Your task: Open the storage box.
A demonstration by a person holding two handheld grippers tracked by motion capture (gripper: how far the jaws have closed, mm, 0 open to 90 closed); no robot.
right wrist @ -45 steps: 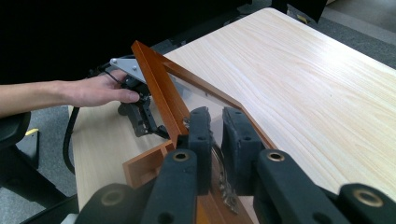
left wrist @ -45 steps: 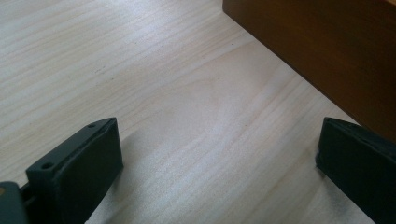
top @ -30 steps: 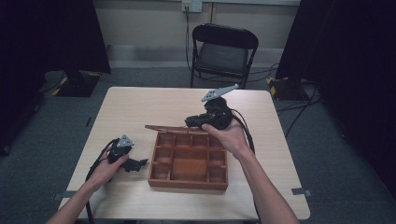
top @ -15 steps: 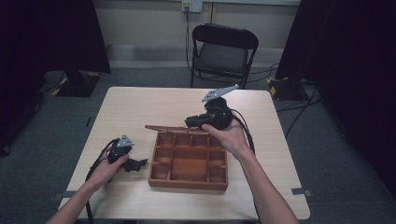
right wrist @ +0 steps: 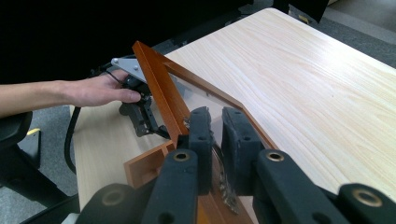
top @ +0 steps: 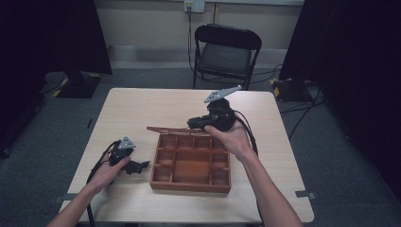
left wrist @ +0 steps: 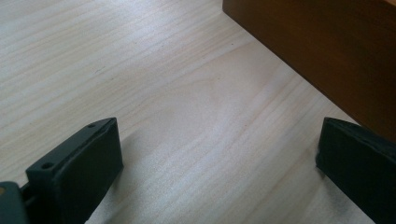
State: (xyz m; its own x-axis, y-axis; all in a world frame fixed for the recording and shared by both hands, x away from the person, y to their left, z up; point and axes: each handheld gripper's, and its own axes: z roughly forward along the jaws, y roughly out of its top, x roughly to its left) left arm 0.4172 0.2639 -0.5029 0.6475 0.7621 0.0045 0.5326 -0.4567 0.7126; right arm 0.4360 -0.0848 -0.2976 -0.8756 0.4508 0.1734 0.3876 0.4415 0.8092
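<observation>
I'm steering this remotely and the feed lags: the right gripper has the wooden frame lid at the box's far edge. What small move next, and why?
Probably ease the right gripper a little higher, swinging the brown wooden frame lid further open. Its jaws are clamped on the lid's rail, and the lid stands only slightly raised off the brown compartmented wooden box. The left gripper waits open on the pale wooden table beside the box.

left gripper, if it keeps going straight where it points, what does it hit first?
Probably the left side wall of the brown wooden compartment tray. The left gripper, jaws open, rests on the light wooden table pointing at it; its own view shows that wall close ahead, at an angle.
</observation>
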